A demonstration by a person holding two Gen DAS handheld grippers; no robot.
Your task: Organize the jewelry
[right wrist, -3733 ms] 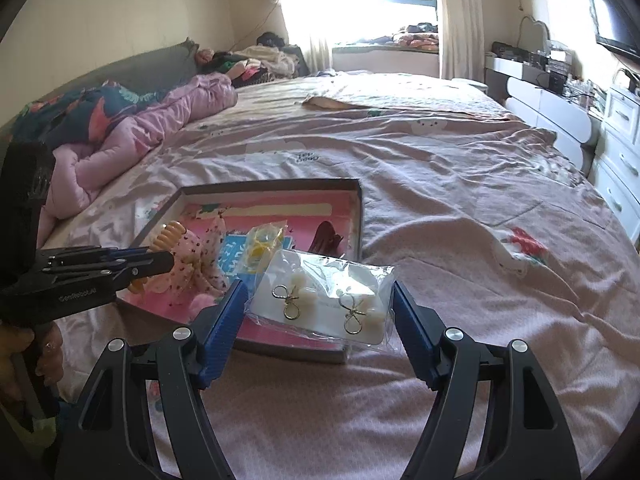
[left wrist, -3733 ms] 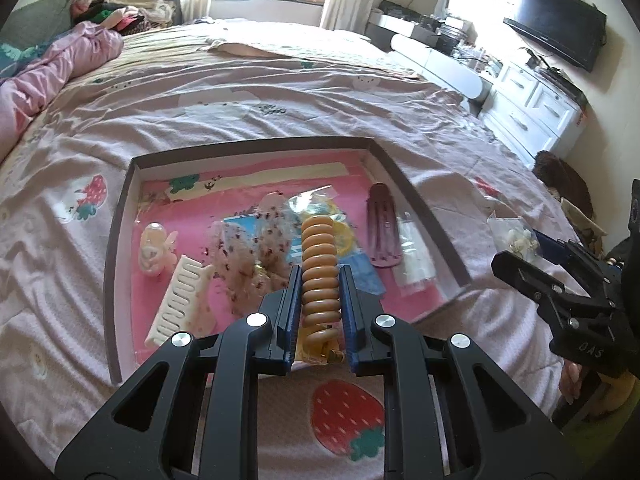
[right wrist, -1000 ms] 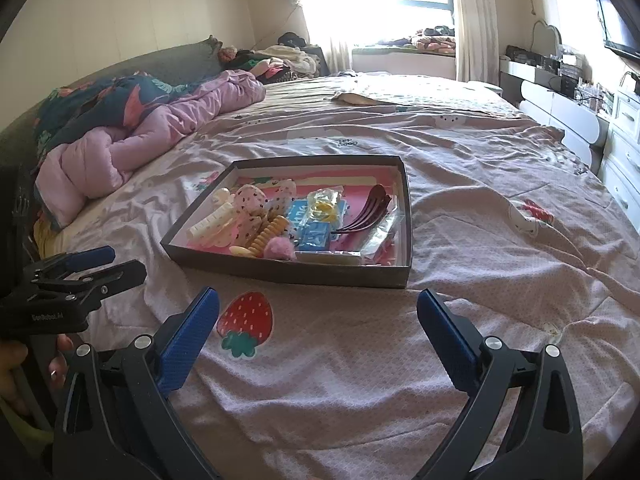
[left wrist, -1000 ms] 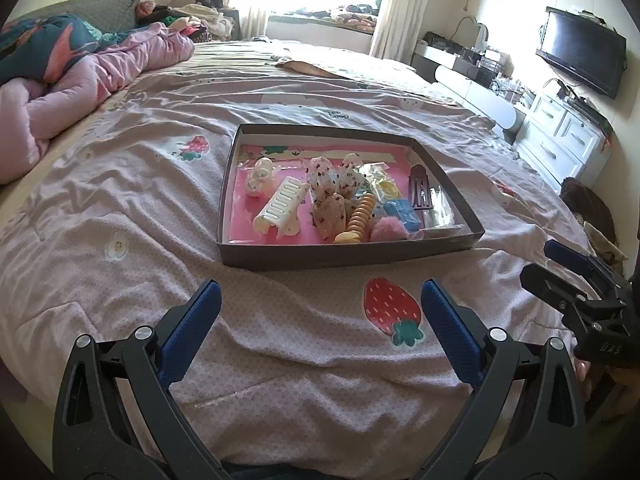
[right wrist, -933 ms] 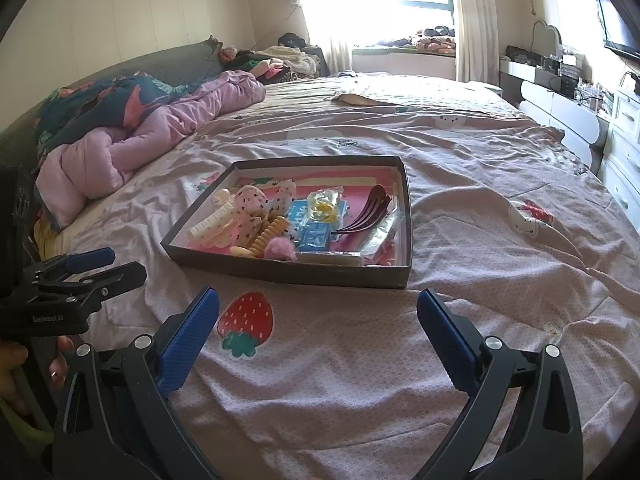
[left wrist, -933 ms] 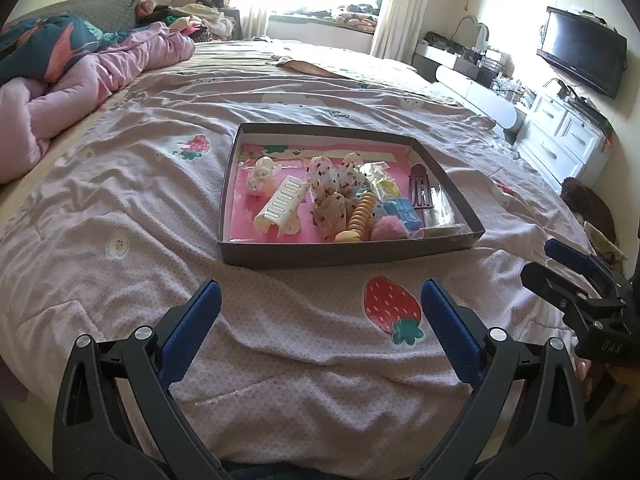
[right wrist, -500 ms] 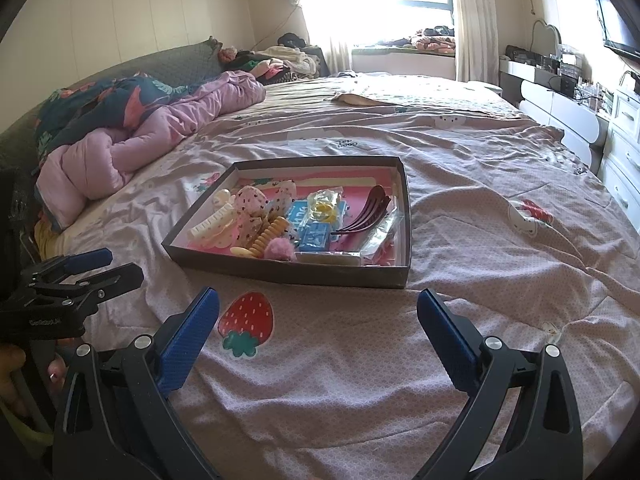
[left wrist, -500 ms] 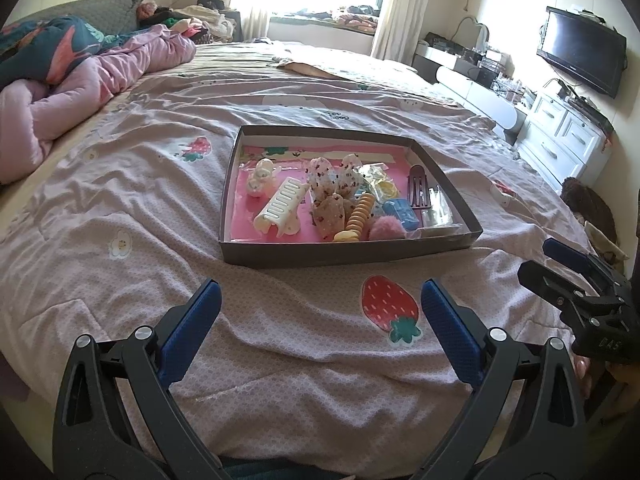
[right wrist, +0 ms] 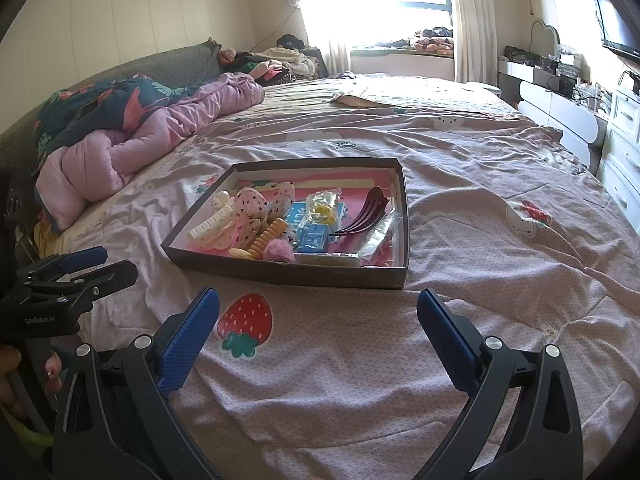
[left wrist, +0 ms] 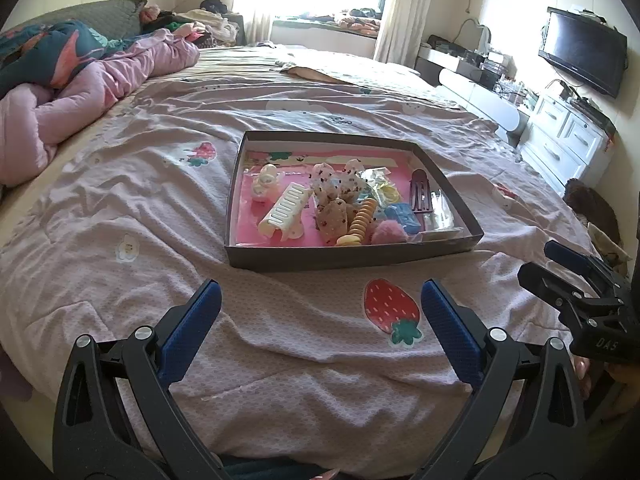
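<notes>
I hold my left gripper (left wrist: 320, 312) with its blue-padded jaws spread wide and nothing between them, low in the left wrist frame above the pink bedspread (left wrist: 120, 208). My right gripper (right wrist: 318, 320) is spread just as wide and empty too, at the bottom of the right wrist frame. The shallow dark box (left wrist: 348, 258) sits on the bedspread at the centre of both views, well apart from both tools, with the red strawberry print (left wrist: 390, 308) between it and my left gripper. Inside on its pink floor lie a white claw clip (left wrist: 286, 210) toward the left, a polka-dot bow (left wrist: 336, 192) in the middle, an orange spiral hair tie (left wrist: 360, 222) just right of it, a pink pompom (left wrist: 390, 232) against the near wall, and a dark red hair clip (left wrist: 419, 190) toward the right. A rumpled pink quilt (left wrist: 80, 96) fills the upper left, and a television (left wrist: 582, 62) hangs at the upper right.
</notes>
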